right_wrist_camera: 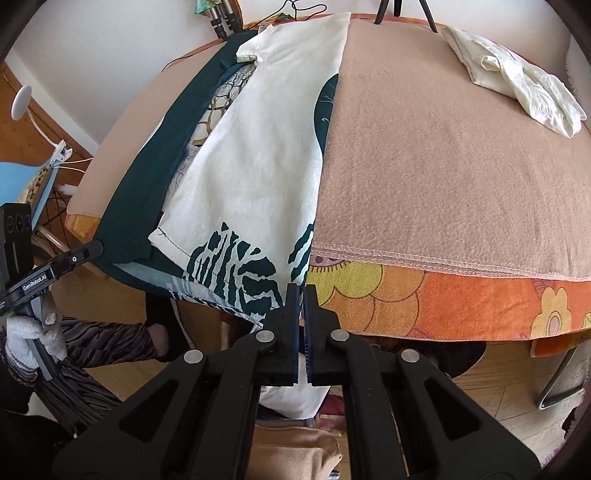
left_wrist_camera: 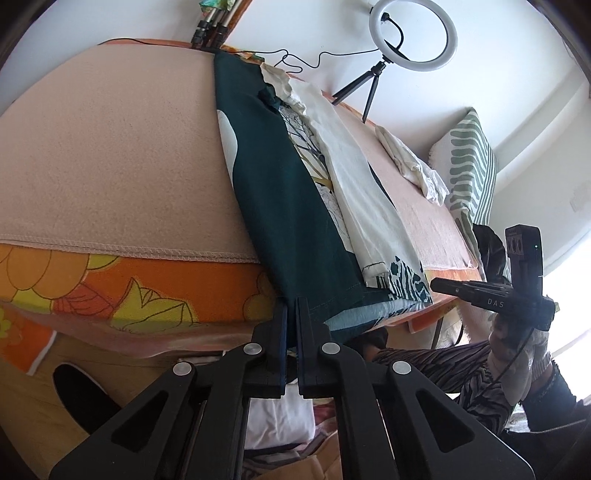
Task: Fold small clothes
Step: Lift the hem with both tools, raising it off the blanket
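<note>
Basically both tools are clamped on the near hem of the garment (right_wrist_camera: 258, 155), which lies as a long, partly folded strip on the blanket-covered counter (right_wrist_camera: 443, 155), its near end hanging over the counter's front edge. Left tool (left_wrist_camera: 291, 306): jaws fully together, pinching the dark green corner at the hem. Right tool (right_wrist_camera: 300, 295): jaws also shut, biting the printed white-and-green corner just where it meets the floral cloth (right_wrist_camera: 424, 295) draped under the blanket. Risk one: the right bite looks very shallow, right at the hem edge, so a lift could pull the fabric out of the pads and drop that corner. Risk two: that tool sits against the floral cloth; I can't tell whether it has caught some of it, and if so the drape would come up with the garment. Risk three: the stacked flaps, white over green, are loose, so an uneven lift between the two hands would likely skew them and undo the lengthwise folds. Further back, a crumpled white garment (right_wrist_camera: 517, 81) sits well apart to the right, so no snag expected there. At the far edge, the ring light (left_wrist_camera: 413, 35) on its tripod stands near the strip's far end; carrying the hem too far could nudge it.
</note>
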A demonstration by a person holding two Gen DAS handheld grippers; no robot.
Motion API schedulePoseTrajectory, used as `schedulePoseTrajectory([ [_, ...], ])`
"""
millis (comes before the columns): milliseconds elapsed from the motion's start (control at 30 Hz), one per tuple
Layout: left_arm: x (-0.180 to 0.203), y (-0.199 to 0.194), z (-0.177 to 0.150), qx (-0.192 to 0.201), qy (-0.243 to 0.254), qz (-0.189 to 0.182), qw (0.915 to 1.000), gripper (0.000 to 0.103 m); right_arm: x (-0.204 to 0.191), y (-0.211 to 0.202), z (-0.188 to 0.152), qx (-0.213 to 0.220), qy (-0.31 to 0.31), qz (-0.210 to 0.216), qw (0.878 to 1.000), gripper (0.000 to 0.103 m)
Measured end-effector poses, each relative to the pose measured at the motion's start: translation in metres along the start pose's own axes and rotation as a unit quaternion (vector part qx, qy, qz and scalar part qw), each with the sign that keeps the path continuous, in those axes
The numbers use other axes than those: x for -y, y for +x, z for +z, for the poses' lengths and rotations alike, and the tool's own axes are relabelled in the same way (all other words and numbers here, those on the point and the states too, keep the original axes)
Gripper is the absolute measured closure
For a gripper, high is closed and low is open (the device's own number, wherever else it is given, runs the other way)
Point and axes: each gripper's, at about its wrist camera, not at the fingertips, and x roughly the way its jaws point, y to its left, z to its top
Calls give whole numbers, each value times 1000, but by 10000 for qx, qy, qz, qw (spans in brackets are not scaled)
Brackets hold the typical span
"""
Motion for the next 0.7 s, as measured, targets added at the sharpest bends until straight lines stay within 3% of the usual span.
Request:
schedulePoseTrajectory([
  [33, 0, 0, 0, -11, -31, 15, 10000, 98, 0, 0, 0, 0, 0, 0, 10000, 97],
  [67, -1, 0, 0, -29, -78, 1, 10000, 92, -1, -1, 1, 27, -24, -136, 9999, 87],
  [100, -2, 0, 0, -40, -125, -27, 9999, 91, -4, -4, 4, 207, -87, -321, 9992, 69],
  [167, -4, 3, 0, -122, -201, -12, 9997, 89, -7, -6, 6, 290, -141, -340, 9989, 45],
  [300, -6, 7, -1, -200, -294, -65, 9993, 89, -18, 8, 13, 209, -317, -556, 9977, 43],
  [333, -5, 7, -1, -186, -255, -81, 9995, 89, -18, 8, 13, 209, -317, -556, 9977, 44],
  [367, -3, 7, -1, -163, -199, -96, 9996, 89, -20, 12, 13, 203, -369, -594, 9973, 57],
  [400, -1, 7, -1, -138, -123, -112, 9998, 89, -23, 16, 13, 157, -430, -571, 9973, 82],
  [433, 1, 8, -1, -118, -49, -103, 9999, 93, -25, 21, 12, 59, -499, -571, 9971, 86],
  [467, 2, 7, 0, -90, 4, -102, 9999, 100, -28, 21, 12, 157, -597, -667, 9959, 97],
  [700, -2, 0, 0, 76, 114, 12, 9999, 100, 7, -5, 9, 258, -85, -280, 9992, 101],
])
